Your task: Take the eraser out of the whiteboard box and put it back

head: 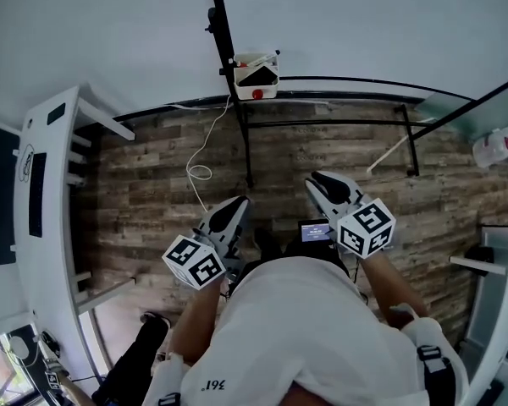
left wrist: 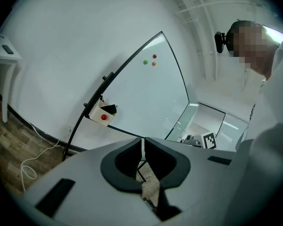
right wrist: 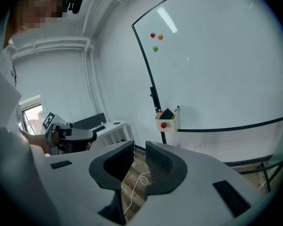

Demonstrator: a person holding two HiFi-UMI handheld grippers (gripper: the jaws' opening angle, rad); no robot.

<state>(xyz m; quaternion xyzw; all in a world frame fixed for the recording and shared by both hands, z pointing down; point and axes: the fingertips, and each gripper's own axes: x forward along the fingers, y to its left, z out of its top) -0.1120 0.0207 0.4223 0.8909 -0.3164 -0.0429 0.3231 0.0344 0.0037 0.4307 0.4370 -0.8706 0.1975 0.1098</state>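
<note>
The white whiteboard box [head: 256, 80] with a red dot hangs on the black stand of the whiteboard [left wrist: 146, 95]. A black eraser [right wrist: 167, 113] sticks up out of the box [right wrist: 168, 121]; the left gripper view shows the eraser [left wrist: 110, 109] in the box [left wrist: 102, 114] too. Both grippers are held well short of the box, over the wooden floor. My left gripper [head: 236, 204] has its jaws shut with nothing between them [left wrist: 143, 144]. My right gripper [head: 318, 181] stands slightly open and empty [right wrist: 139, 152].
Red, orange and green magnets [right wrist: 155, 39] stick on the board. A white cable [head: 200, 172] loops on the plank floor. A white desk [head: 42, 201] stands at left, a plastic bottle [head: 499, 146] at right. The stand's black legs [head: 330, 125] cross the floor ahead.
</note>
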